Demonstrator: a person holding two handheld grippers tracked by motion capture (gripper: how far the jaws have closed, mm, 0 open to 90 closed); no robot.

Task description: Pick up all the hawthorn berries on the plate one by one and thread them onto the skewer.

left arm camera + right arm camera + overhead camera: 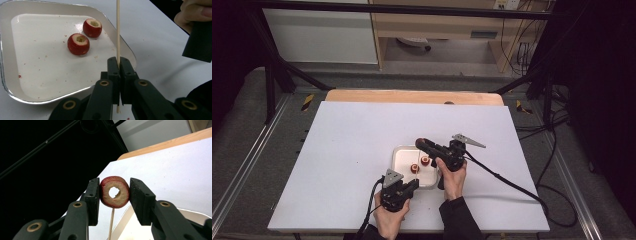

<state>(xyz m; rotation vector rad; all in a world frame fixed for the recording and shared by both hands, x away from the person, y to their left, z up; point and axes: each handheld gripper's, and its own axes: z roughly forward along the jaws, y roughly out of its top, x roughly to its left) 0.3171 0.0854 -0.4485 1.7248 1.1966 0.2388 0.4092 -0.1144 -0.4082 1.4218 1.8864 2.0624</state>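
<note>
Left tool (119, 75) clamps a skewer (118, 30) — right tool (114, 195) grips a cored fruit (114, 192).

two cored fruits (78, 44) sit side by side in a tray (15, 7) on the counter (352, 130); a skewer (118, 30) stands upright just beside the tray's edge.

A white table top (362, 150) occupies the centre of the high view, with a strip of bare wood (412, 96) exposed along its far edge. A black frame bar (402, 8) spans the top of that view, with slanted black struts (287, 70) descending at left and right. Beyond the table stand a white panel (319, 35) and a wooden shelf unit (437, 25); loose black cables (557, 165) lie on the grey floor (242, 125) to the right.
</note>
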